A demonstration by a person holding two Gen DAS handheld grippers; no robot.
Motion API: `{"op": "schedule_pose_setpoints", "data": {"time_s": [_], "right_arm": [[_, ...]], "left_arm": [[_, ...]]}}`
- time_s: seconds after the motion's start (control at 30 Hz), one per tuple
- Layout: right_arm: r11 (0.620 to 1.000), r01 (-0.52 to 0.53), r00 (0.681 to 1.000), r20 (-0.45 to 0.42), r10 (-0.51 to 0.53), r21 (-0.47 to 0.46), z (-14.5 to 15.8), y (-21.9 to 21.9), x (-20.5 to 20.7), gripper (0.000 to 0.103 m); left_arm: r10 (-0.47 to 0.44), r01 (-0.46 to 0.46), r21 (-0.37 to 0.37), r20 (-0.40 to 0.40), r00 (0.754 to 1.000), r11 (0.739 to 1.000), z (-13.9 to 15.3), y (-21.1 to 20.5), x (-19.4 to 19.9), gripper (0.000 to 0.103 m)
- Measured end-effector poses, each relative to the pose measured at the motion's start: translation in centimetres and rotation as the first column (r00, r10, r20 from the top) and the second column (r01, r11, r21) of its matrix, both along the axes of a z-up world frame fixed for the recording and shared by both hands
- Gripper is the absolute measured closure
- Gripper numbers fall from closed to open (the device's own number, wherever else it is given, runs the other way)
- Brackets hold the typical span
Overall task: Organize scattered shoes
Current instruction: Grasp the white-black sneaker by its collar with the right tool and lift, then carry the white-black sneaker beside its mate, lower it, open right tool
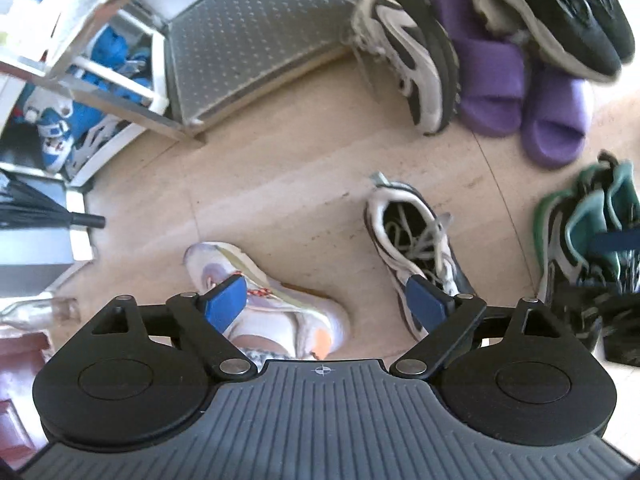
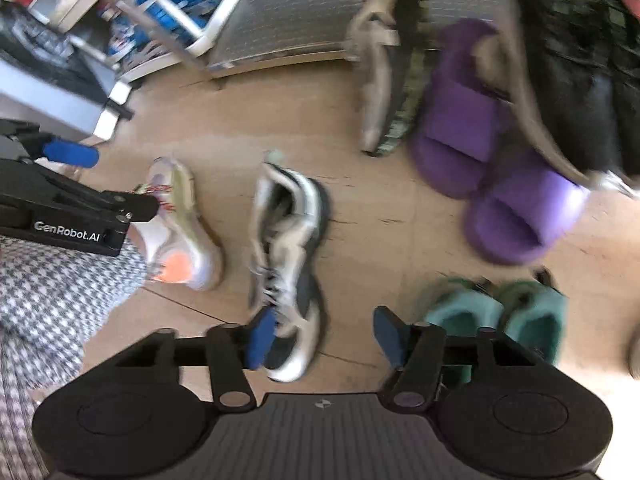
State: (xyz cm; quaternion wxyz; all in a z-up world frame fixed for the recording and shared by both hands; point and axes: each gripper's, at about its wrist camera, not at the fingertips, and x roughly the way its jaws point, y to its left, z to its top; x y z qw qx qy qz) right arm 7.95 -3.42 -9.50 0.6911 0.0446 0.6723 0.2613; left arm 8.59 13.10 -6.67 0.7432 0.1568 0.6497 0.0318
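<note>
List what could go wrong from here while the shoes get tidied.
1. The grey sneaker has loose laces; the open left gripper or right gripper might catch only a lace, and the shoe could swing or drop.
2. The black sneakers lie on the purple slides; pulling a slide first may topple them.
3. The person's own foot in the white sneaker sits beside the left jaws and might get pinched.

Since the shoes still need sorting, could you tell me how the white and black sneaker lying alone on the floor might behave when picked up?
The sneaker probably keeps its shape: its sole looks thick. Its collar gapes open and may squash under a pinch. The loose laces would likely dangle and could snag.
</note>
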Motion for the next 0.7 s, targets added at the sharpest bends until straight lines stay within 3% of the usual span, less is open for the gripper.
{"op": "schedule_pose_setpoints", "data": {"time_s": [0.07,0.13,0.3,0.4,0.47,0.5,0.57,0.63,0.7], "right_arm": [[1.0,-0.023,1.0,-0.006,0.023,0.019,-0.9,2.2,0.7,0.046],[0.999,-0.037,0.999,-0.009,0.037,0.027,-2.4,4.6,1.4,0.032],[0.996,0.071,0.997,-0.011,-0.072,-0.055,-7.9,8.2,3.1,0.034],[0.977,0.184,0.981,-0.045,-0.19,-0.113,-11.4,8.9,4.1,0.037],[0.968,0.196,0.974,-0.087,-0.211,-0.155,-12.8,9.1,4.2,0.038],[0.959,0.226,0.95,-0.179,-0.256,-0.174,-14.3,8.9,4.1,0.041],[0.935,0.28,0.878,-0.338,-0.341,-0.217,-16.9,8.4,4.0,0.056],[0.91,0.347,0.841,-0.354,-0.409,-0.229,-17.0,7.9,3.7,0.058],[0.911,0.354,0.838,-0.36,-0.41,-0.212,-17.0,7.8,3.4,0.059]], "left_arm": [[0.04,-0.04,-0.02,0.03,0.999,0.999,-0.4,1.1,0.7,0.012],[0.105,-0.104,-0.052,0.023,0.994,0.993,-1.1,2.5,1.7,0.014],[0.089,-0.08,-0.088,0.101,0.991,0.993,0.7,2.8,3.8,0.013],[0.067,-0.051,-0.119,0.133,0.989,0.992,2.1,2.6,4.8,0.013],[0.071,-0.051,-0.143,0.141,0.988,0.988,2.7,2.6,5.1,0.013],[0.073,-0.051,-0.154,0.143,0.987,0.987,2.9,2.6,5.3,0.013],[0.073,-0.048,-0.165,0.148,0.986,0.985,3.2,2.6,5.3,0.013],[0.076,-0.051,-0.166,0.15,0.986,0.985,3.4,2.7,5.2,0.012],[0.086,-0.062,-0.162,0.148,0.985,0.985,3.4,2.8,5.1,0.012]]}}
